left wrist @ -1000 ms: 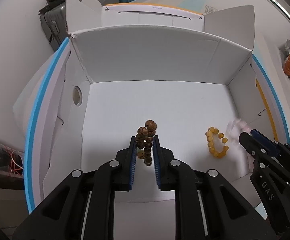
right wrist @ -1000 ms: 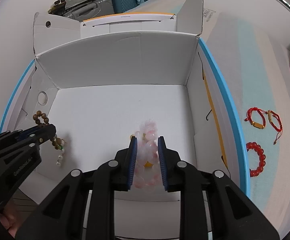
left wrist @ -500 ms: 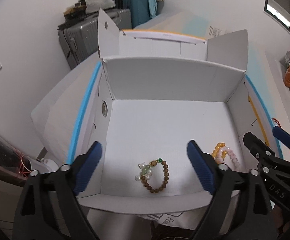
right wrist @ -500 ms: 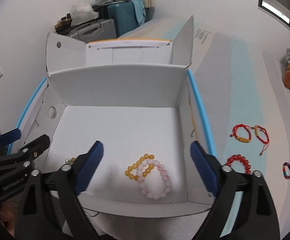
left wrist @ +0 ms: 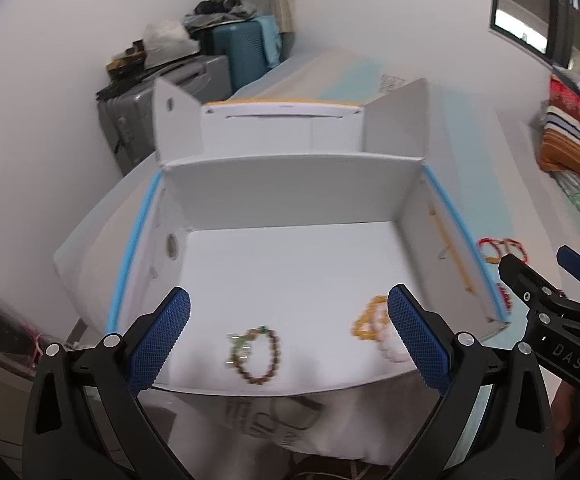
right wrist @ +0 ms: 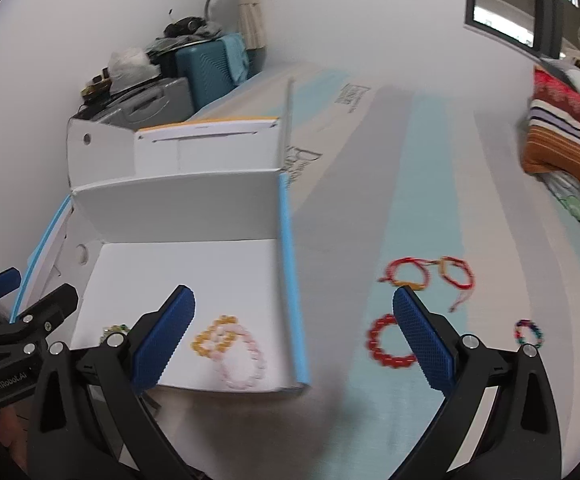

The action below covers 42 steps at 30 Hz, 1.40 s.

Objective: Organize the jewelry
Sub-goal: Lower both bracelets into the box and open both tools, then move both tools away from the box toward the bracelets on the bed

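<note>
A white open box point(left wrist: 290, 192) point(right wrist: 177, 200) holds three bracelets near its front edge: a brown bead bracelet point(left wrist: 259, 356), a yellow bead bracelet point(right wrist: 213, 338) point(left wrist: 364, 320), and a pink bead bracelet point(right wrist: 241, 364) overlapping the yellow one. My left gripper point(left wrist: 287, 338) is open and empty above the box's front edge. My right gripper point(right wrist: 294, 340) is open and empty, over the box's right wall. On the surface right of the box lie a red bead bracelet point(right wrist: 388, 344), two red cord bracelets point(right wrist: 430, 276), and a small multicolour bracelet point(right wrist: 528, 332).
The box's flaps stand up at the back. Suitcases point(left wrist: 193, 92) with clutter stand against the wall behind. Folded striped fabric point(right wrist: 566, 136) lies at the far right. The surface has grey and light-blue stripes point(right wrist: 418, 184).
Both grippers opened and let the brown and pink bracelets drop into the box, then pulled back and up. The right gripper has swung right toward the bracelets outside the box.
</note>
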Each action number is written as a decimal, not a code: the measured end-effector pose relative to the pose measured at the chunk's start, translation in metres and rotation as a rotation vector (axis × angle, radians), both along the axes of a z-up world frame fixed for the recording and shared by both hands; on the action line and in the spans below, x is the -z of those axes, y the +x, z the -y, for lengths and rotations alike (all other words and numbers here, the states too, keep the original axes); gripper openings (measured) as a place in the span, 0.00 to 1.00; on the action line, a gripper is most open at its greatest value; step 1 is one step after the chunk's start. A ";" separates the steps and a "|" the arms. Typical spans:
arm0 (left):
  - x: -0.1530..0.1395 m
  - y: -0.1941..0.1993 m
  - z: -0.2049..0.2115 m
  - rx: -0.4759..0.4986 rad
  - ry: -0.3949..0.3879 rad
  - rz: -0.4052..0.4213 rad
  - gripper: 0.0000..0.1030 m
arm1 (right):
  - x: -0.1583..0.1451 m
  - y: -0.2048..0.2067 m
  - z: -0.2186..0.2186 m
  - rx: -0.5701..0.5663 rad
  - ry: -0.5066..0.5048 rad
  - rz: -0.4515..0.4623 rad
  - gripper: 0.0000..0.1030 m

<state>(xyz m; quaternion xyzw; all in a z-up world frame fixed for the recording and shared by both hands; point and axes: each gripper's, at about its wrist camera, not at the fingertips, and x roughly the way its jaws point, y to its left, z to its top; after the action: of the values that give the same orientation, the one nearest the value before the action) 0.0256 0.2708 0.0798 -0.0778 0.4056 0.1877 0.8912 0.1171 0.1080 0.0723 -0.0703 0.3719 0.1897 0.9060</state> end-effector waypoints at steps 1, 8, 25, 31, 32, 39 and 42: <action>-0.001 0.003 0.006 0.014 -0.005 -0.002 0.95 | -0.002 0.001 0.007 0.009 0.000 0.004 0.93; -0.006 0.018 0.055 0.098 -0.008 0.016 0.95 | -0.008 0.004 0.071 0.087 0.012 0.006 0.93; 0.002 0.076 0.202 0.347 -0.005 0.003 0.95 | 0.009 0.031 0.227 0.309 0.040 -0.049 0.93; 0.019 0.099 0.237 0.397 -0.019 -0.029 0.95 | 0.028 0.048 0.274 0.386 0.046 -0.094 0.93; 0.021 0.101 0.239 0.401 -0.020 -0.032 0.95 | 0.031 0.050 0.278 0.393 0.048 -0.097 0.93; 0.052 0.126 0.257 0.426 -0.047 -0.081 0.95 | 0.063 0.071 0.301 0.422 0.050 -0.144 0.93; 0.071 0.137 0.260 0.434 -0.073 -0.109 0.95 | 0.077 0.083 0.303 0.422 0.044 -0.160 0.93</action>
<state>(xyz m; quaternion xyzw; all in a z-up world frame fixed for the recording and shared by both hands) 0.1629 0.0108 0.0092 -0.0109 0.4671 -0.0191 0.8839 0.1997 -0.1954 -0.0043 0.0441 0.4449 0.0091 0.8945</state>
